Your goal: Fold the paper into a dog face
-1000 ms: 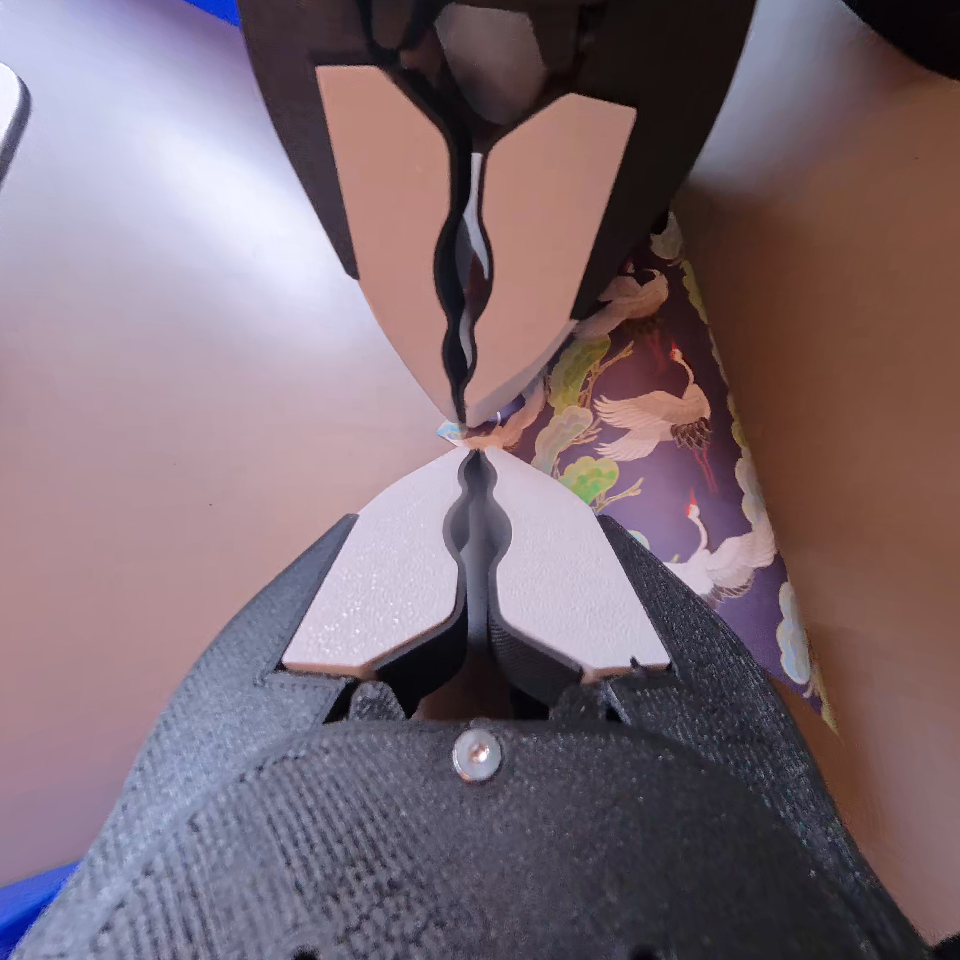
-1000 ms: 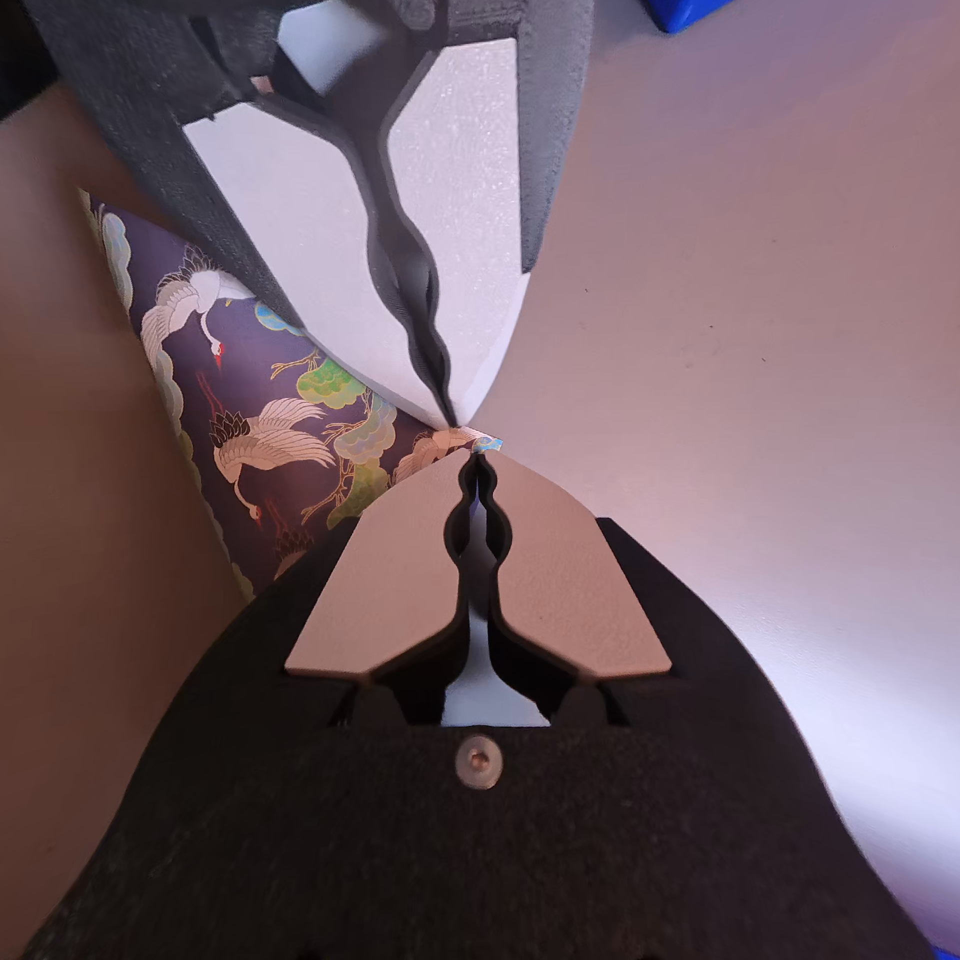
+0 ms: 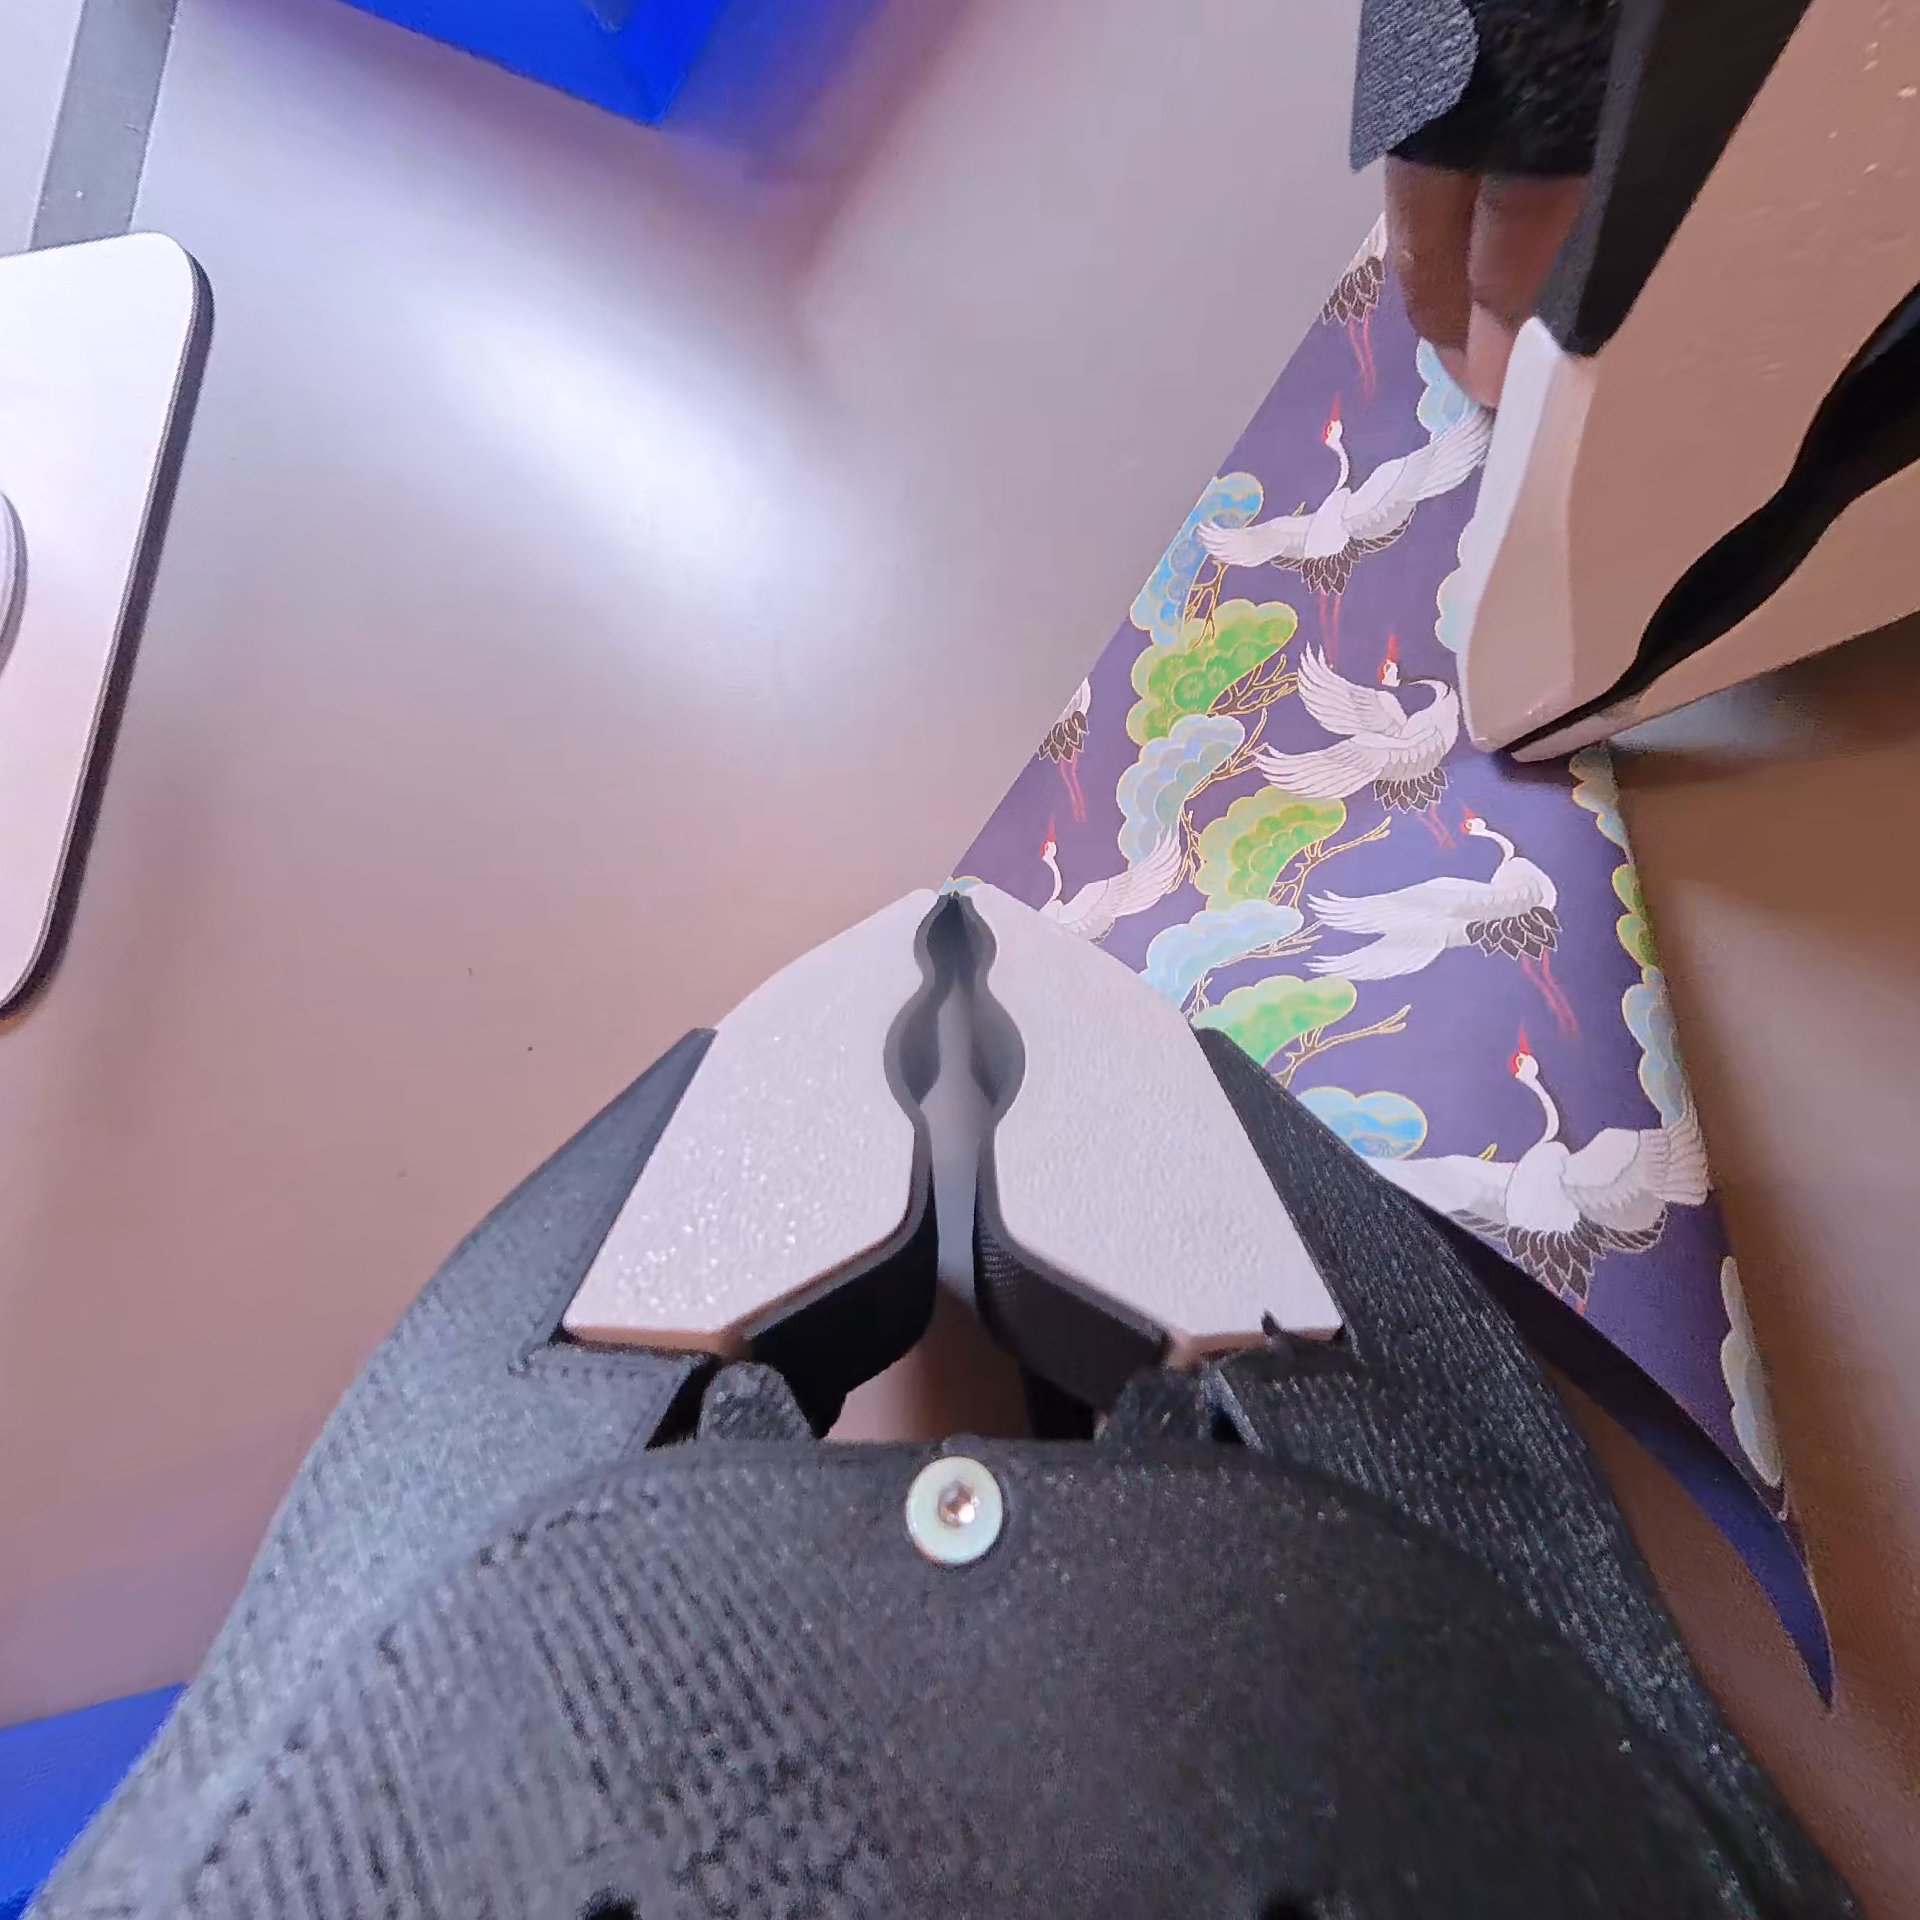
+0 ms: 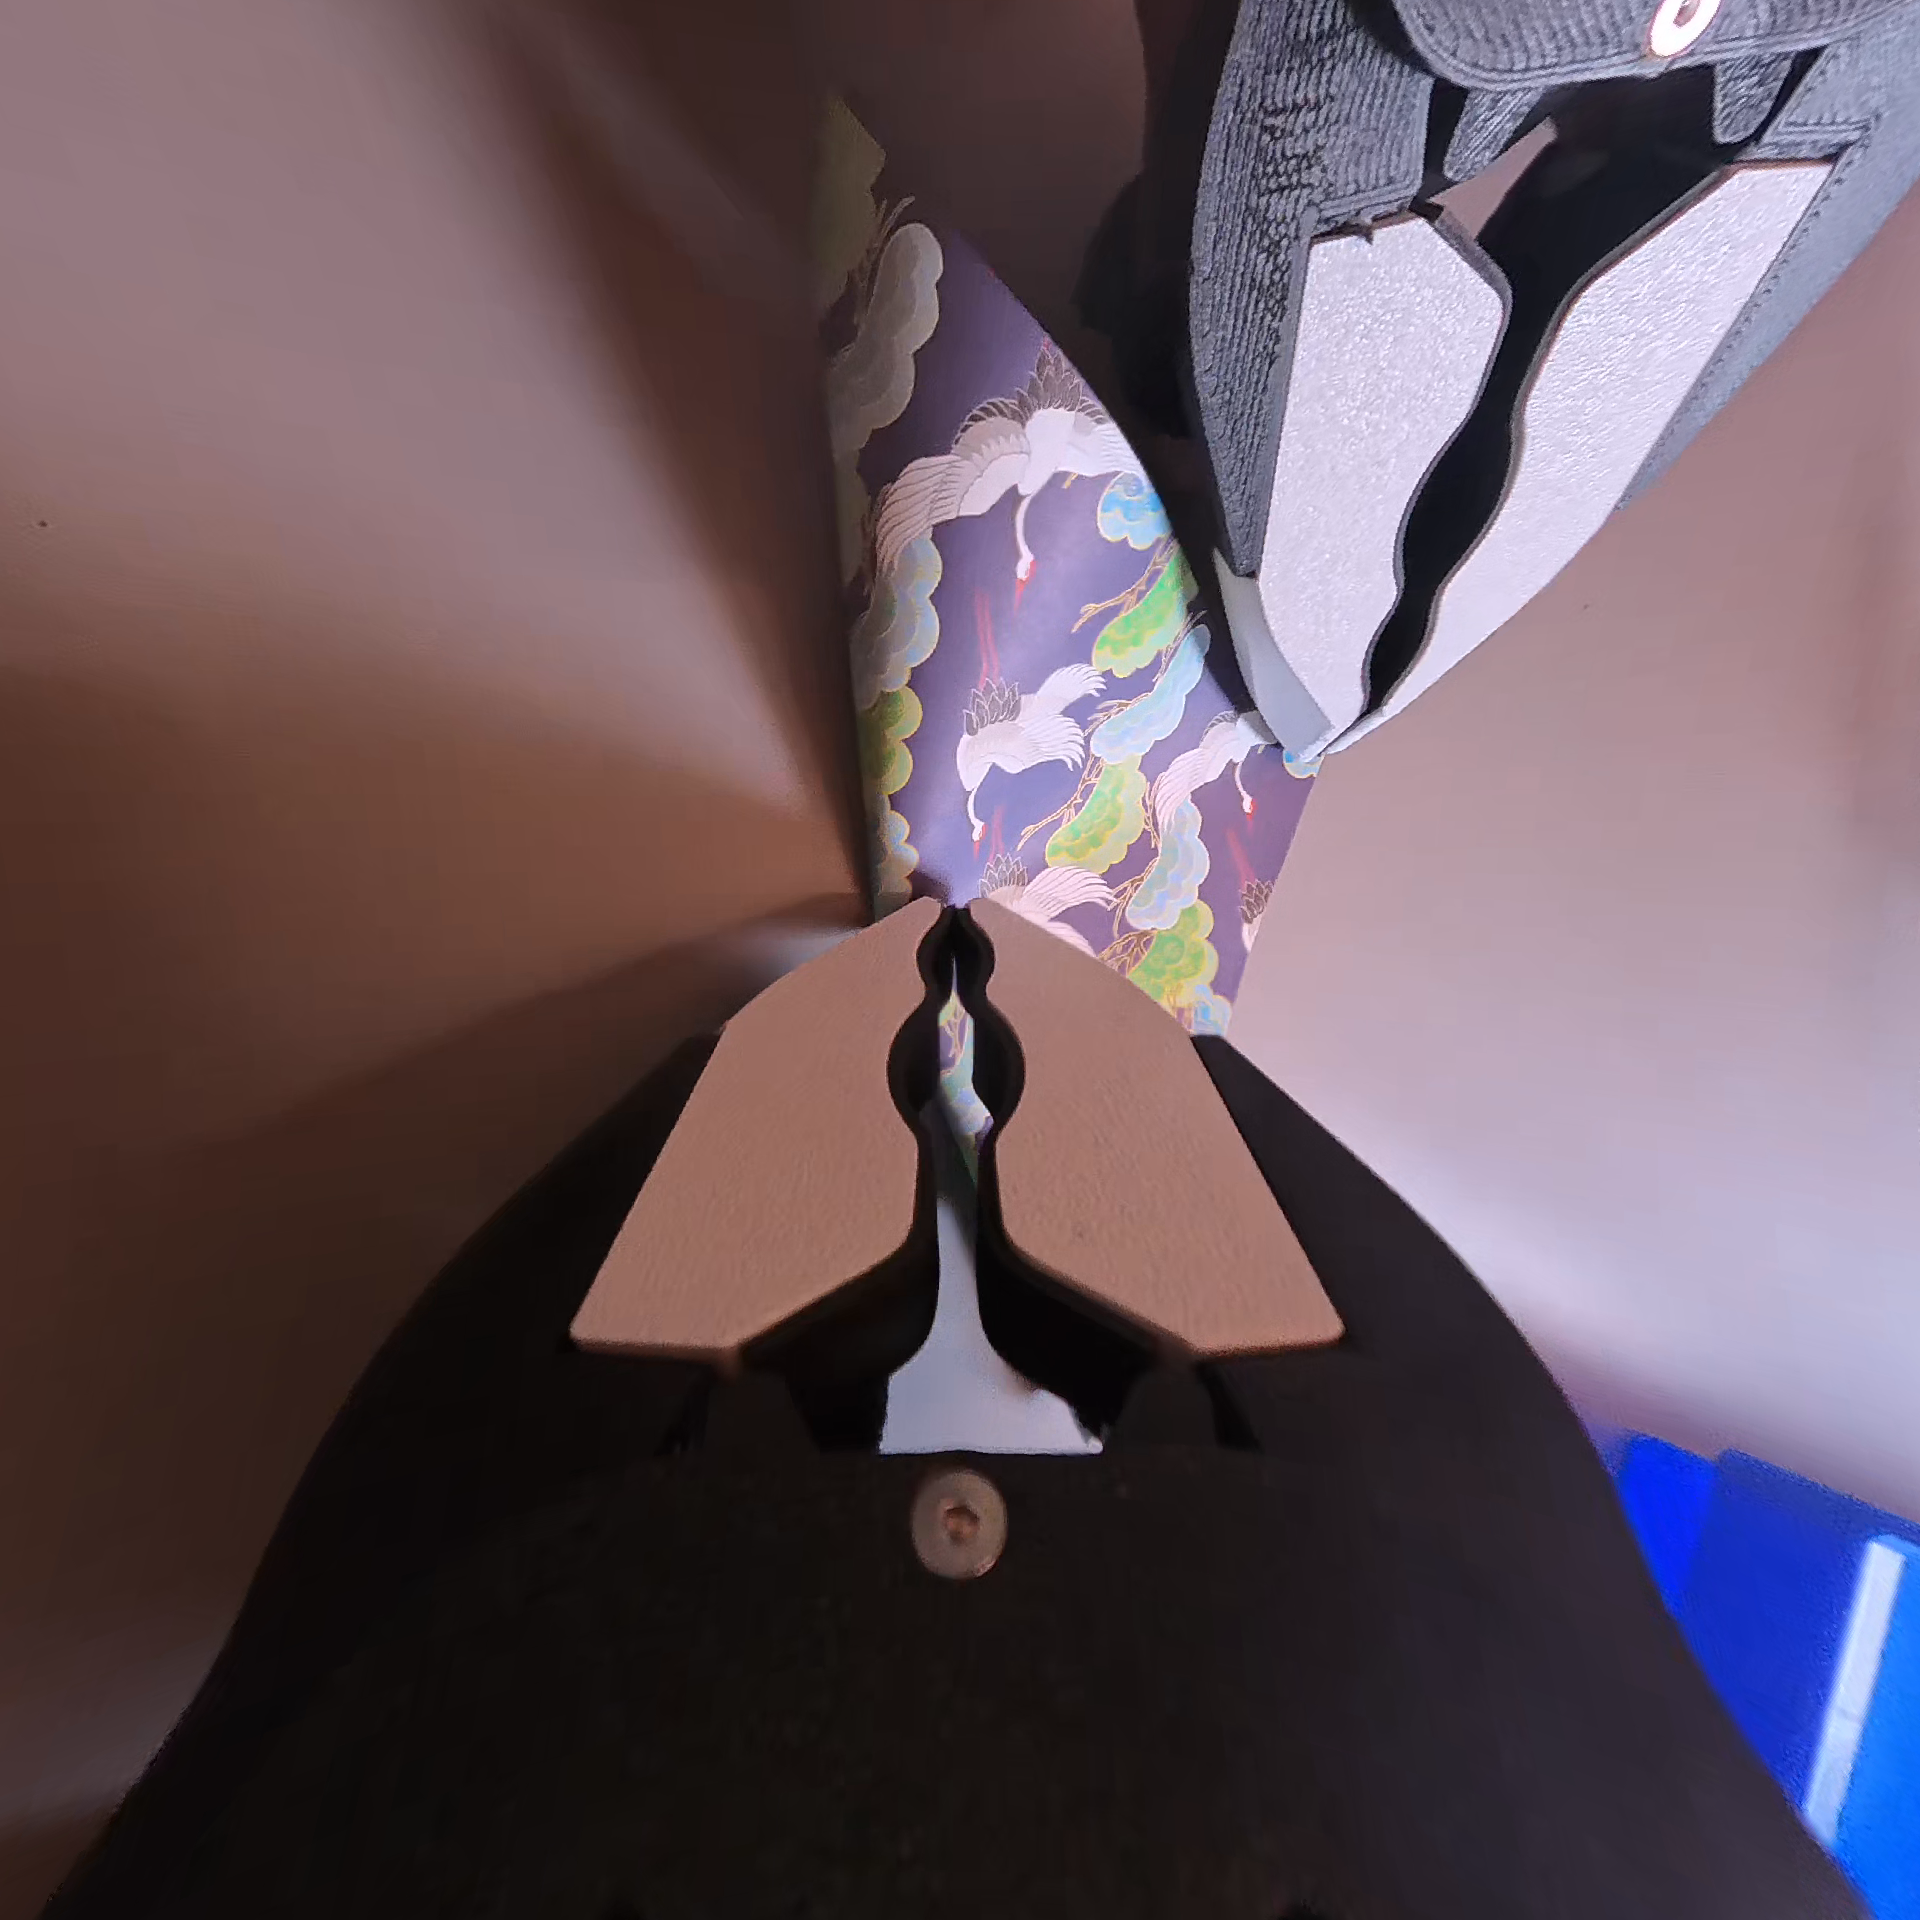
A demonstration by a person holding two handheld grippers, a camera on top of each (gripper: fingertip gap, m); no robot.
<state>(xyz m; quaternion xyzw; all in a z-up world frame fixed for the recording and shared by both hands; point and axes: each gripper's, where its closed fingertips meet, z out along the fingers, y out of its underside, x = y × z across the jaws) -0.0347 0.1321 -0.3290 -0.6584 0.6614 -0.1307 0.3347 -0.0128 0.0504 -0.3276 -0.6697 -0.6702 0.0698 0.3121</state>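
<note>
Close in, the left gripper (image 3: 954,906) has its fingers pinched tight on a corner of the paper (image 3: 1382,935), a purple sheet printed with cranes. The right gripper (image 4: 954,914) is likewise nipped narrow on another edge, with paper showing between its fingers. The sheet looks folded to a triangle and held partly off the table (image 3: 582,644); ears and nose seem still to come. Farther left, a pale pad (image 3: 83,582) sits well apart, leaving open room.
</note>
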